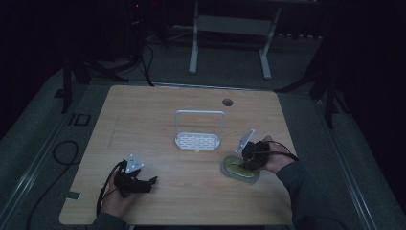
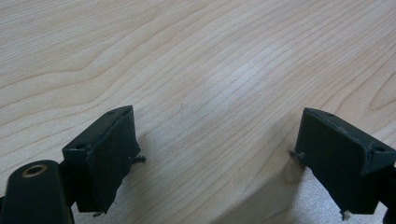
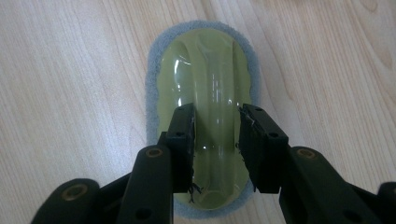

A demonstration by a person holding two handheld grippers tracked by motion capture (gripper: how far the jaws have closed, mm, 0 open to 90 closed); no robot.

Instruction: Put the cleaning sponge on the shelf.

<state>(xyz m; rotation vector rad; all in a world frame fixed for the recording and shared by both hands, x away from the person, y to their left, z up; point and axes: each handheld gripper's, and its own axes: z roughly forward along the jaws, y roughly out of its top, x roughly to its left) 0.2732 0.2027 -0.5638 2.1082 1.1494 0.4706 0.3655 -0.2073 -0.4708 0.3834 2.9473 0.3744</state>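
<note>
Right gripper [image 3: 217, 140] clamped on scrubber's [image 3: 205, 70] raised green handle; left gripper [image 2: 217, 158] jaws wide apart over table [image 2: 196, 60].

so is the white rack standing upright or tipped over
Upright: the white rack sits flat on the table, its handle loop rising straight above the slotted base.

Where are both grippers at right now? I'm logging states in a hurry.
Left gripper: open, nothing between its jaws, over bare table.
Right gripper: jaws on either side of the scrubber's raised green handle; whether they press it cannot be told.
</note>
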